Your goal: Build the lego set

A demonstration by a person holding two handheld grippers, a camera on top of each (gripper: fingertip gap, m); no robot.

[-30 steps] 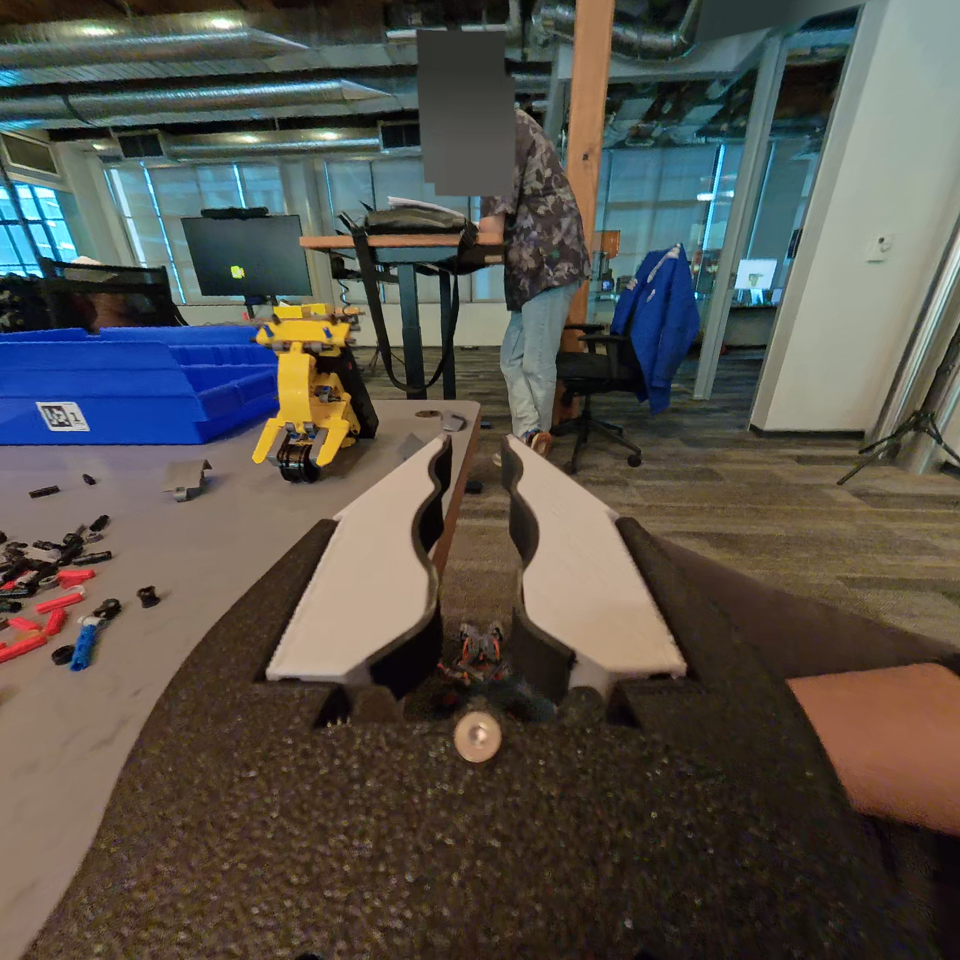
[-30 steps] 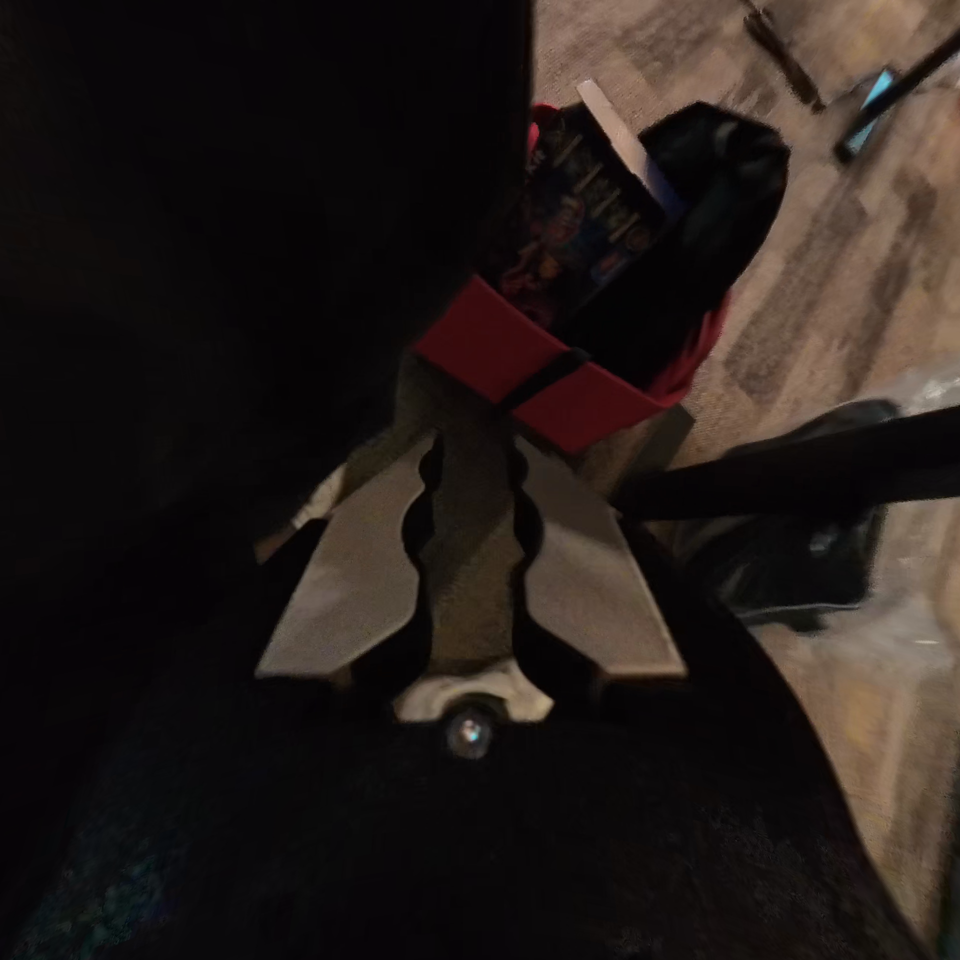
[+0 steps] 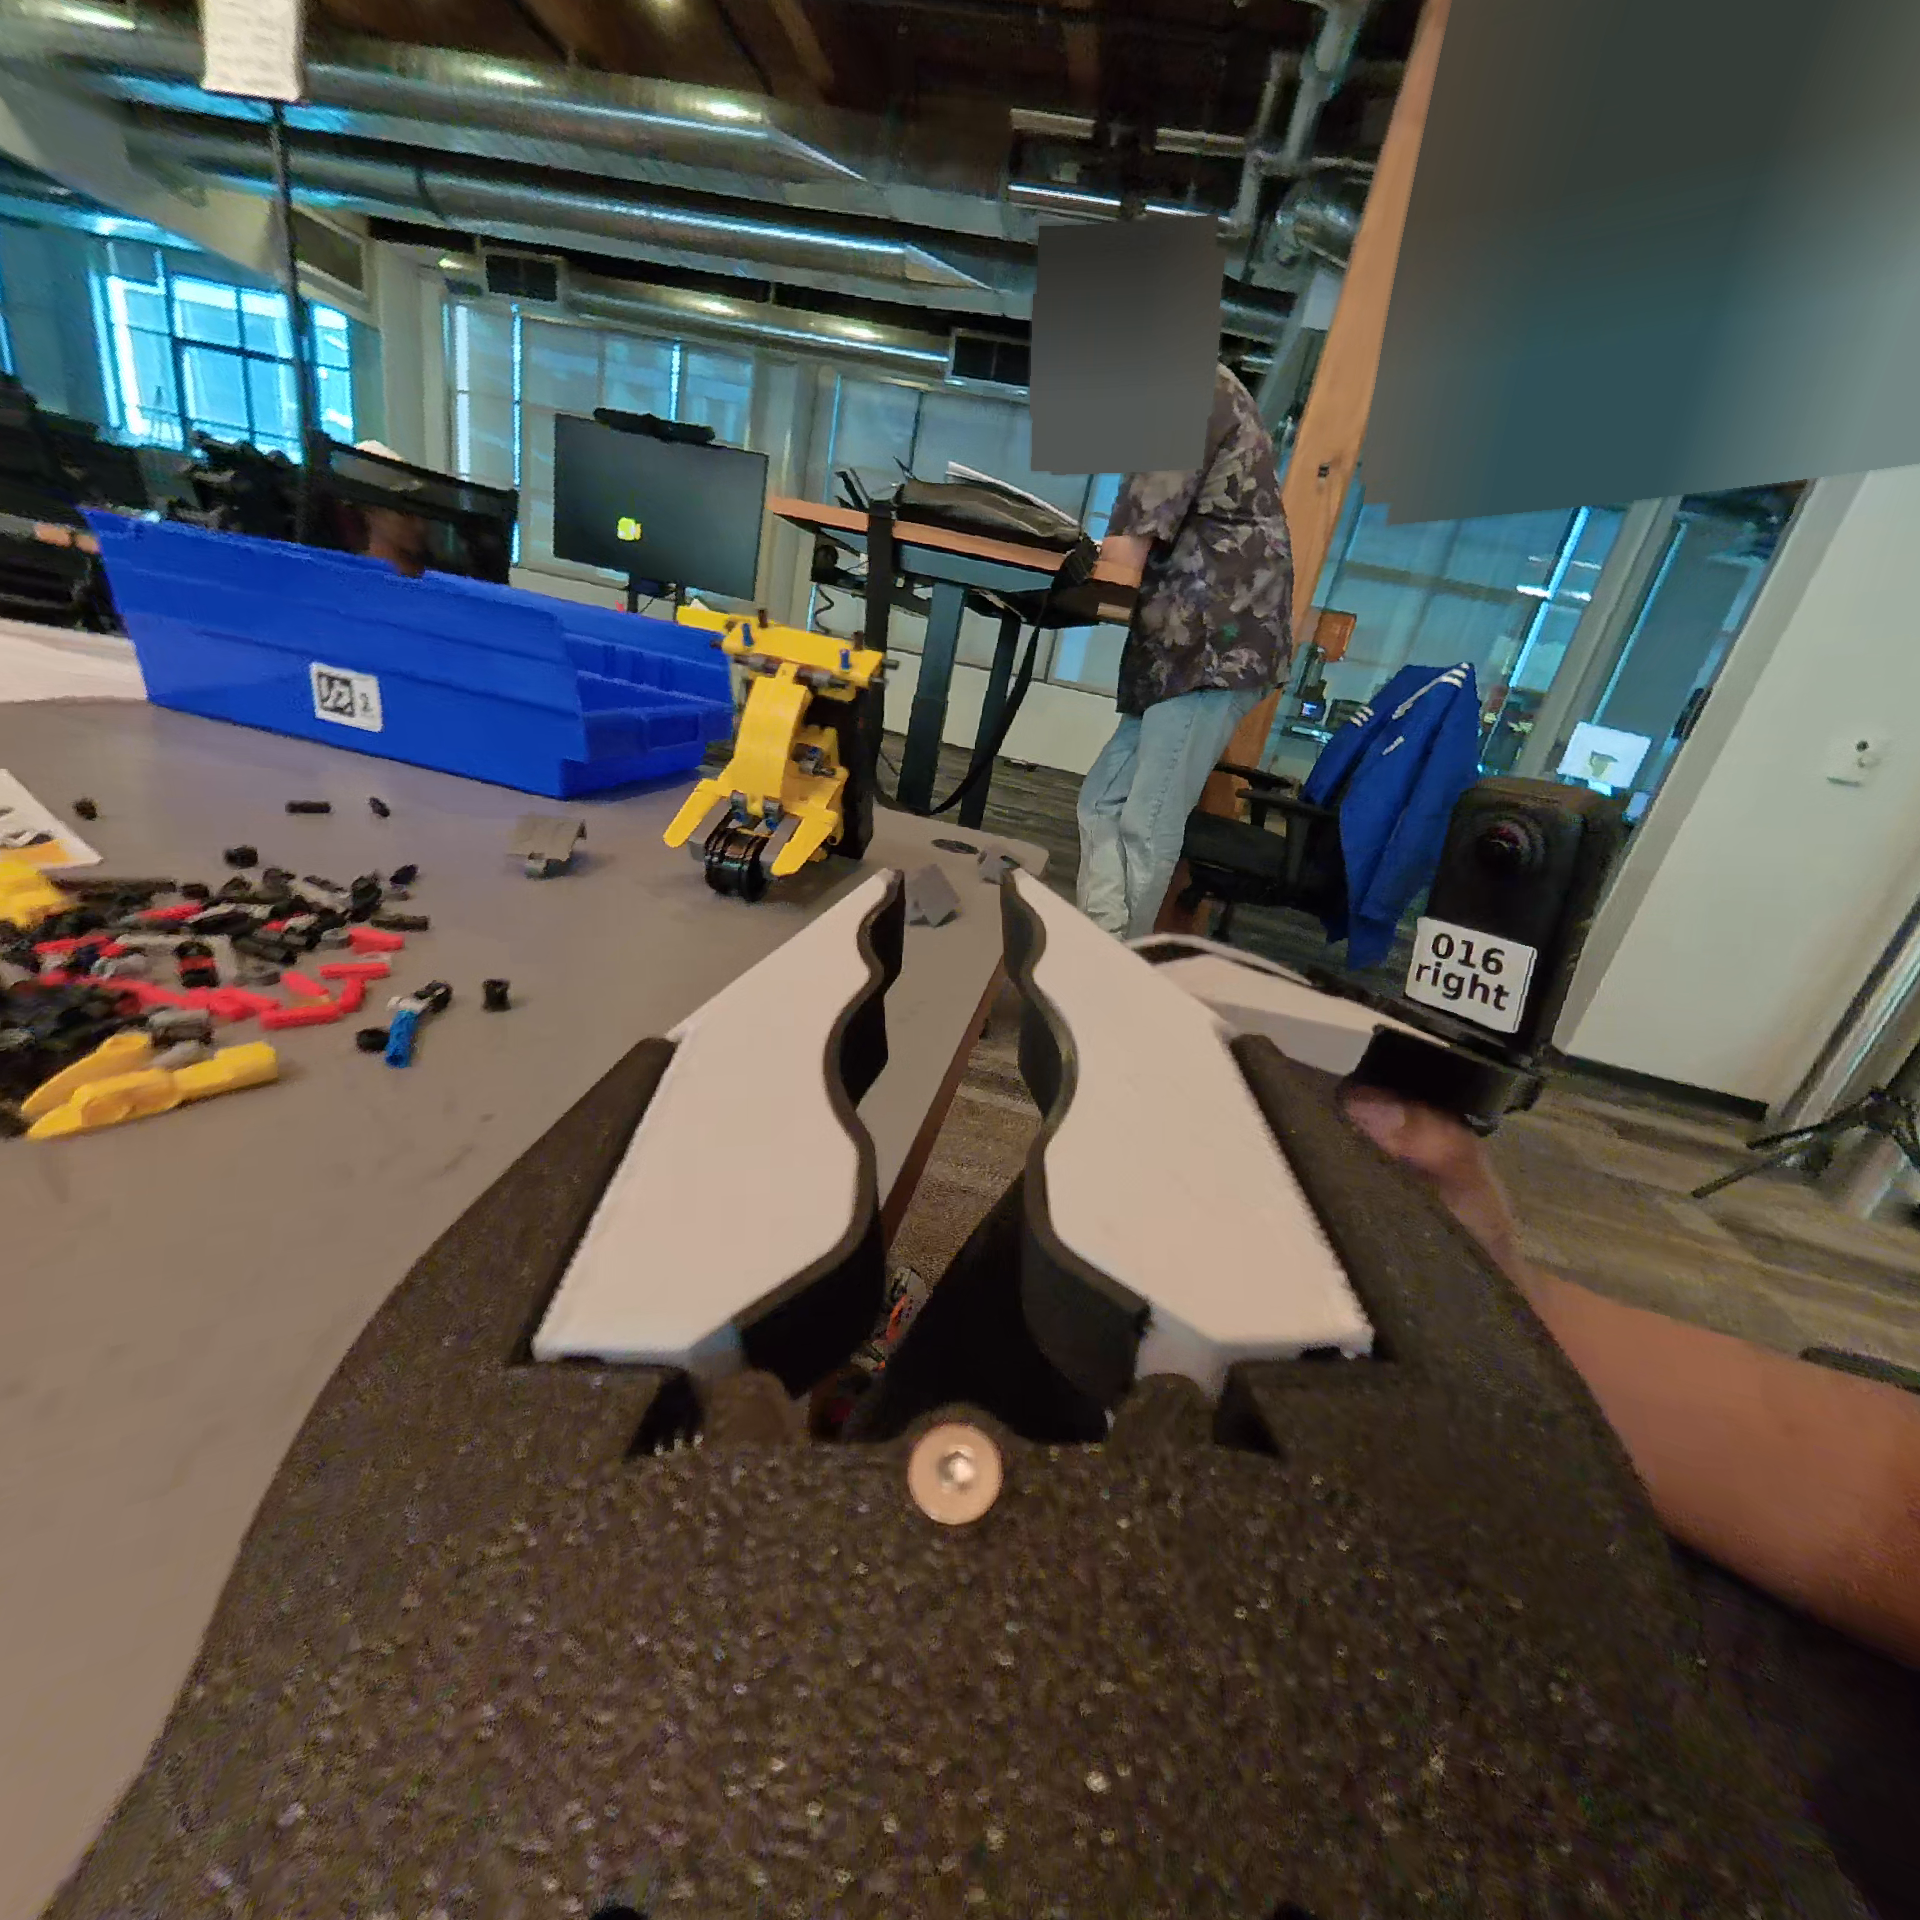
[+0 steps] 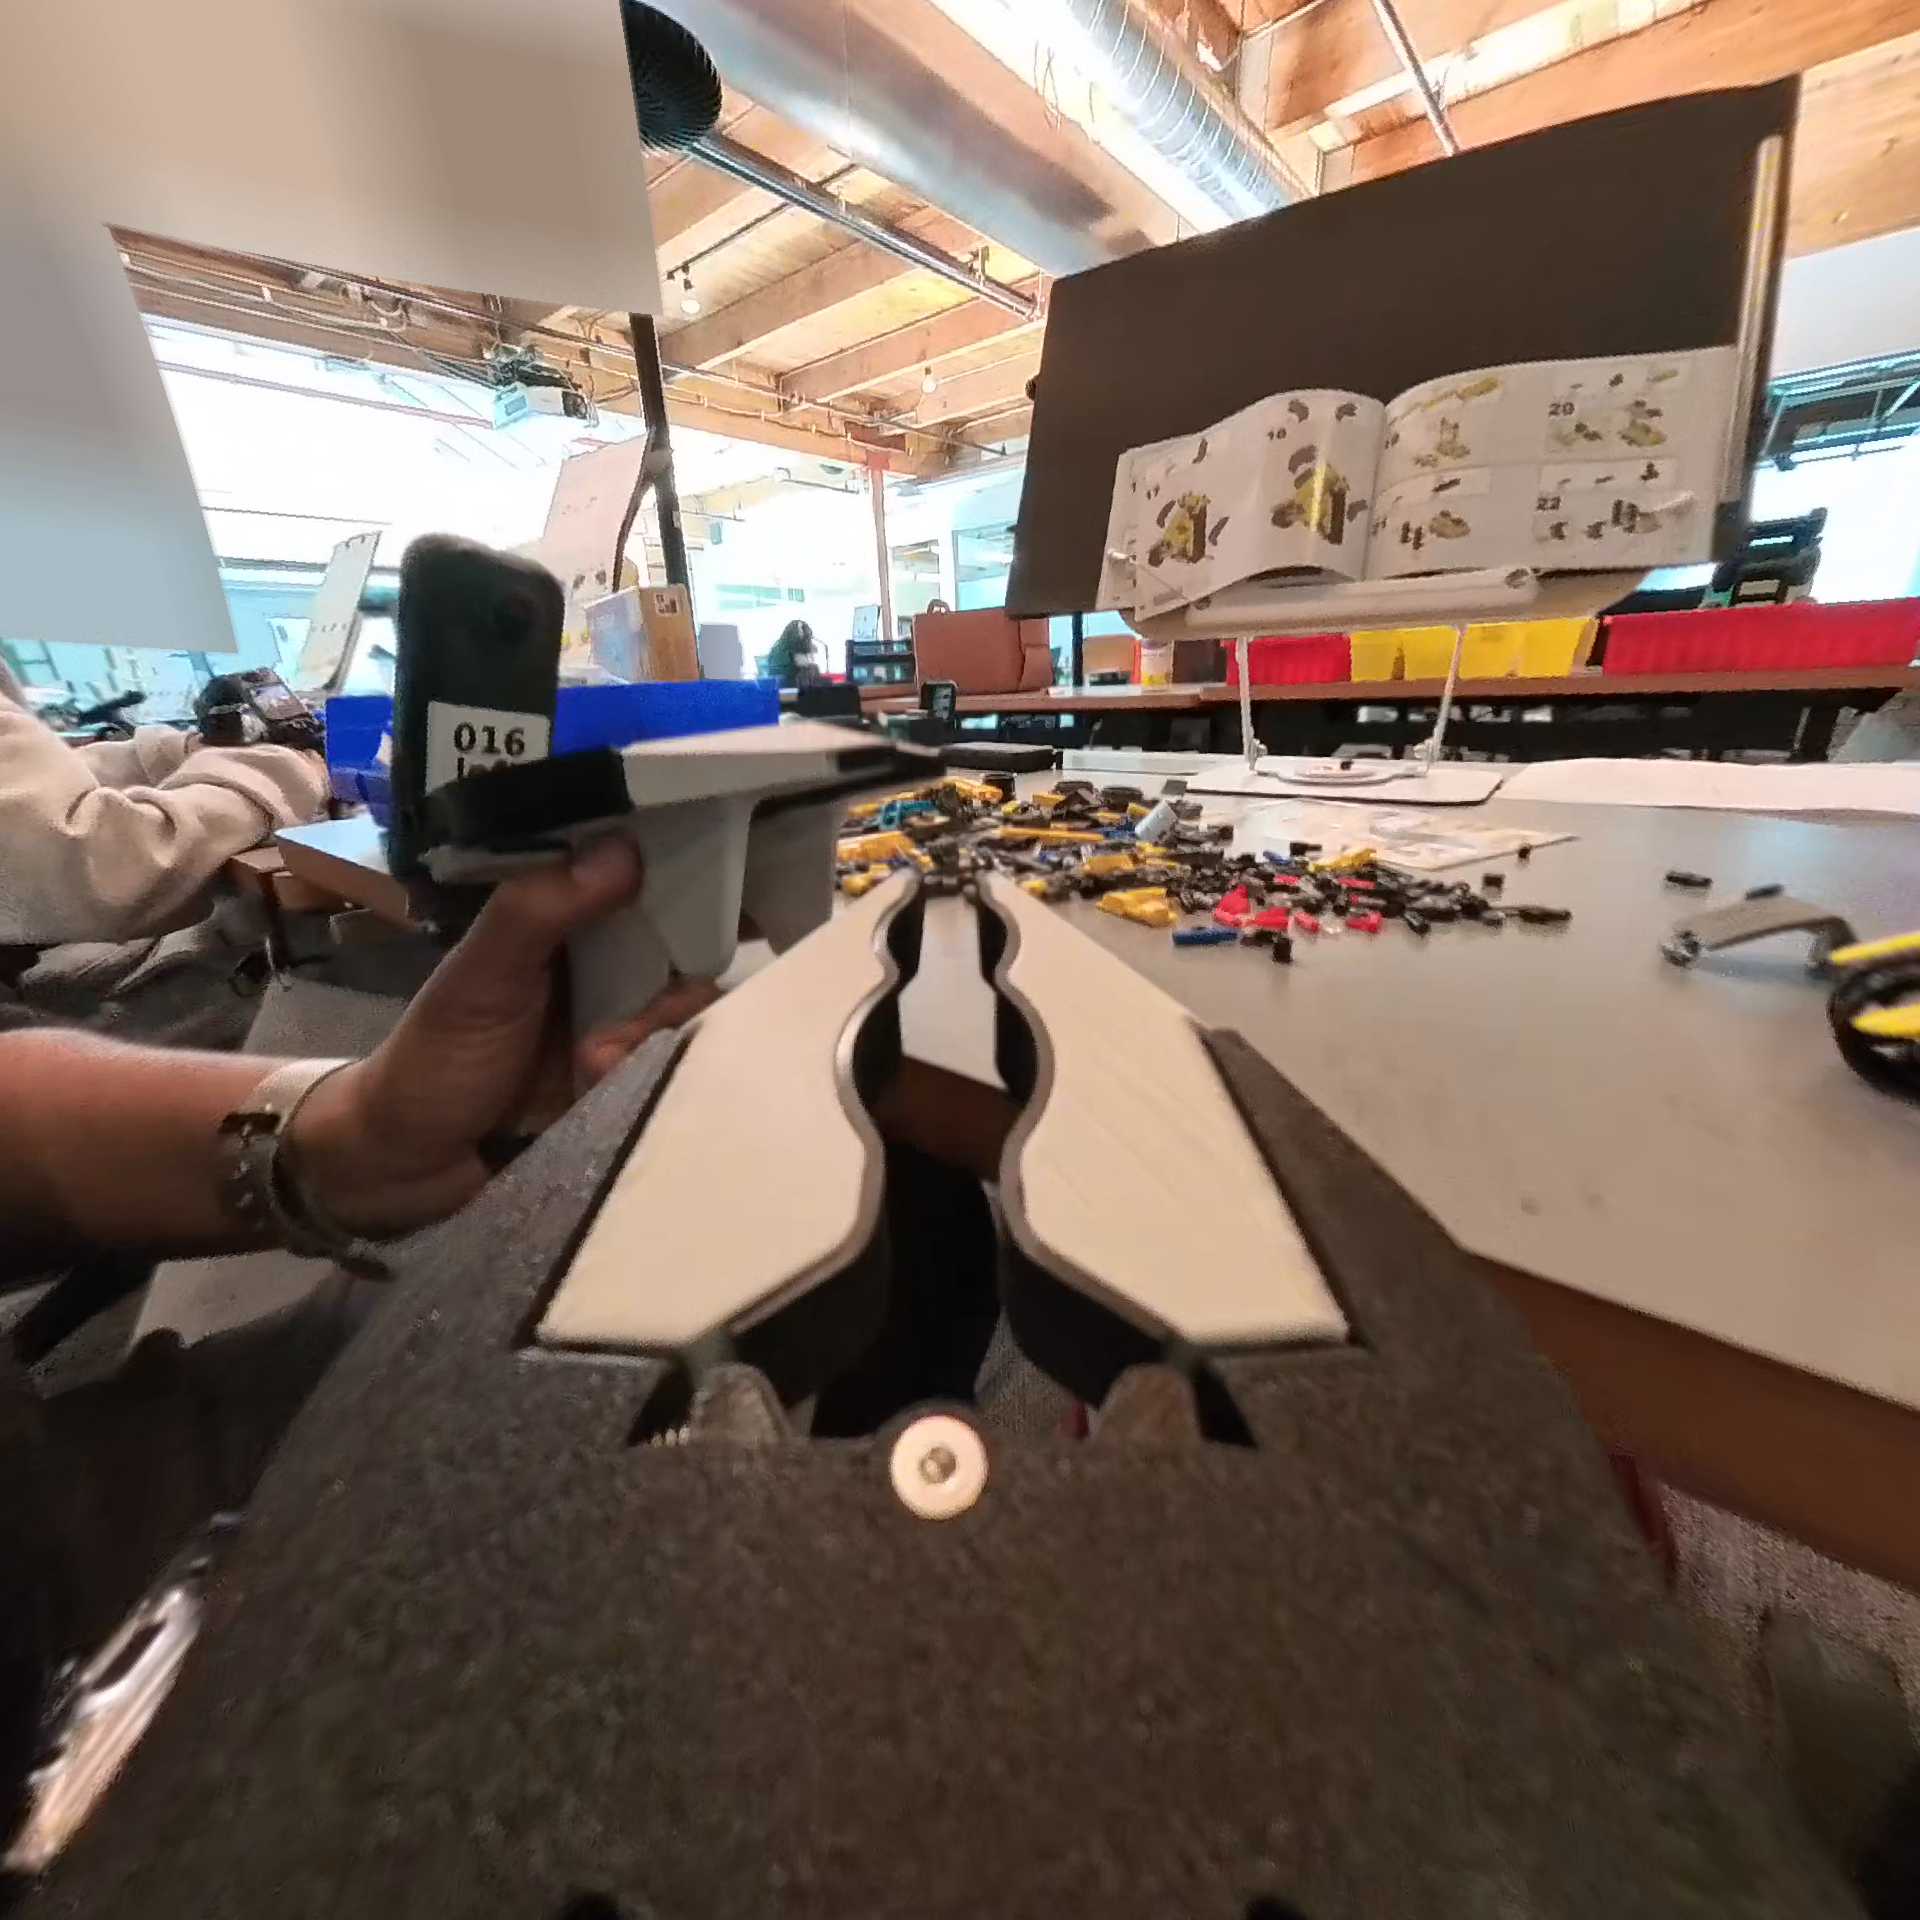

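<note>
The left gripper [image 3: 951, 894] was held level, its two white fingers [image 3: 748, 1122] parted by a narrow gap at the tips, nothing between them. The right gripper [image 4: 951, 883] sat the same way, jaws slightly apart and empty. The person's left hand [image 4: 488, 1029] wrapped the left gripper's grey handle, wrist bare but for a bracelet [image 4: 265, 1164]. The right forearm [image 3: 1704, 1455] stretched forward just beside the left gripper.
</note>
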